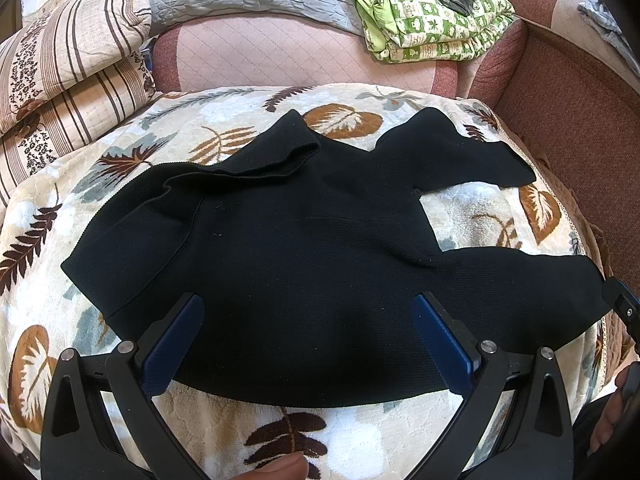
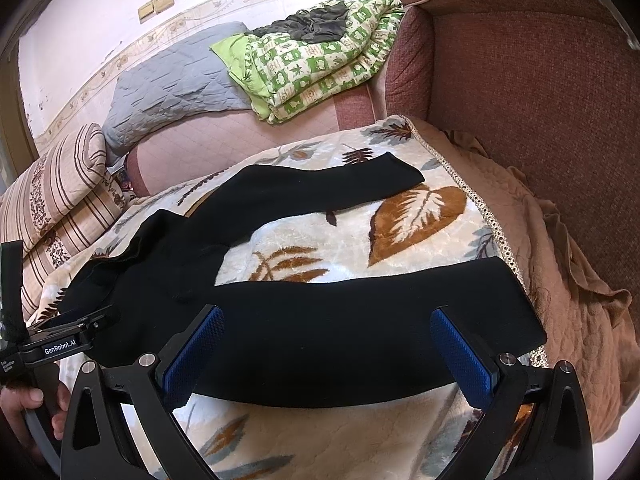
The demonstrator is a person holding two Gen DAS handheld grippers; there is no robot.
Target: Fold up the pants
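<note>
Item: black pants, spread on leaf-print blanket, legs splayed apart. Left tool and right tool both released, holding nothing. We should grip the near leg's edge and fold it onto the far leg.

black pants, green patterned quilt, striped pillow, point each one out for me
black pants [image 1: 304, 236], left wrist view, middle of the seat.
green patterned quilt [image 2: 316, 64], right wrist view, top of the folded stack.
striped pillow [image 1: 68, 64], left wrist view, its front face.
</note>
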